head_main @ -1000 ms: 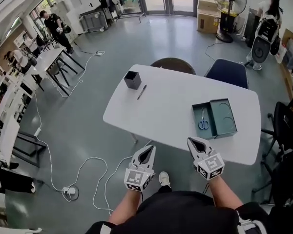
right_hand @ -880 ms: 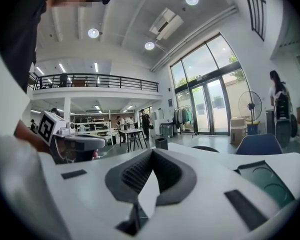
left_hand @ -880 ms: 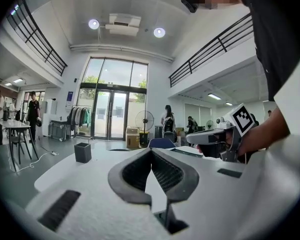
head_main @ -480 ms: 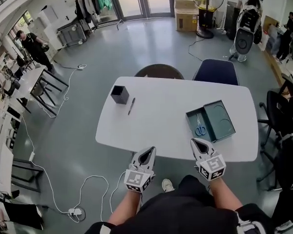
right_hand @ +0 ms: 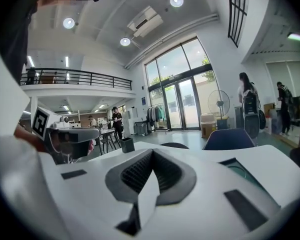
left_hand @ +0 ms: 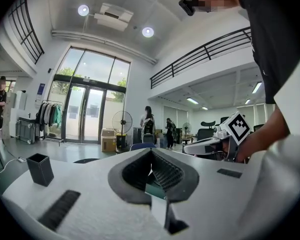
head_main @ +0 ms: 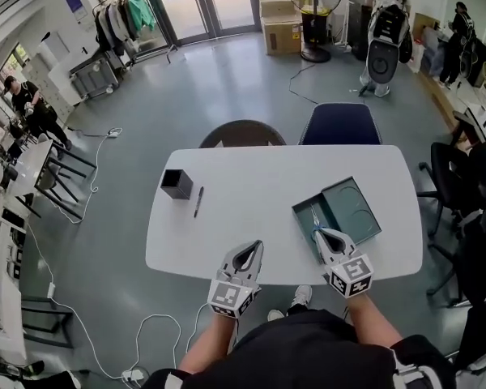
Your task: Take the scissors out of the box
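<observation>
A teal box point(head_main: 352, 205) lies open on the right part of the white table point(head_main: 251, 217), its lid beside it. The scissors point(head_main: 315, 217), blue-handled, lie in the box's left half. My right gripper point(head_main: 325, 236) is shut and empty, with its tip at the box's near edge just short of the scissors' handles. The left gripper point(head_main: 248, 250) is also shut and empty, over the table's near edge, left of the box. In the right gripper view the box point(right_hand: 246, 177) shows low at the right, and the scissors are hidden there.
At the table's far left stands a black pen cup point(head_main: 176, 183) with a pen point(head_main: 198, 201) lying beside it. Two chairs point(head_main: 340, 125) are tucked in at the far side. Office chairs point(head_main: 462, 177) stand to the right. Cables lie on the floor point(head_main: 121, 241) to the left.
Both grippers have moved forward from short of the table to its near edge. The right tip now reaches the box's near side. Both stay shut.
</observation>
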The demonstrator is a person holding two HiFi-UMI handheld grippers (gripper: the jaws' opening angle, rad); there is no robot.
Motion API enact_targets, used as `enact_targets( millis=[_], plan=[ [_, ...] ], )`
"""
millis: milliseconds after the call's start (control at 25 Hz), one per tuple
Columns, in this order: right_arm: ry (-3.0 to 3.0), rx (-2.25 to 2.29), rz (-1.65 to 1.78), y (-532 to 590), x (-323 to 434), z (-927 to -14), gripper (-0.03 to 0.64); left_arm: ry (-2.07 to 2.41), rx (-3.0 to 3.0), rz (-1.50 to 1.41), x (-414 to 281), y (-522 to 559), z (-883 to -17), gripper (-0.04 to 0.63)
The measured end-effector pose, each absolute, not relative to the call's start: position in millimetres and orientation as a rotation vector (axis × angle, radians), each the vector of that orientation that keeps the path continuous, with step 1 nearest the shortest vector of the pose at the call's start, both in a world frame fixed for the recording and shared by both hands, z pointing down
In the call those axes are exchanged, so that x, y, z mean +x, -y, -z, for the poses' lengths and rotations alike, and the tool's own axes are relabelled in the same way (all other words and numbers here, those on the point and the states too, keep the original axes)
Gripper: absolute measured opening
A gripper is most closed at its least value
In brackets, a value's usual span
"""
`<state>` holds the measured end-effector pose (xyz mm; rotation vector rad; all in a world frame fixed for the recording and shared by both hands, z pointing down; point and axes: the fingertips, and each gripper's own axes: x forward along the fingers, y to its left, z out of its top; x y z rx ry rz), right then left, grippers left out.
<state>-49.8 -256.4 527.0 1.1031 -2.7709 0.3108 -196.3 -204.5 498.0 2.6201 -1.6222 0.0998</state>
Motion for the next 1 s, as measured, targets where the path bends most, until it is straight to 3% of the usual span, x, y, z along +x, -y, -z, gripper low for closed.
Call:
enact_targets(
  millis=[1000],
  plan=[
    [2.72, 1.182, -0.28, 345.3, -11.6, -535.6, 0.006, 1.567, 2.534, -0.234, -183.9, 291.4, -540.8, 0.012]
  ],
)
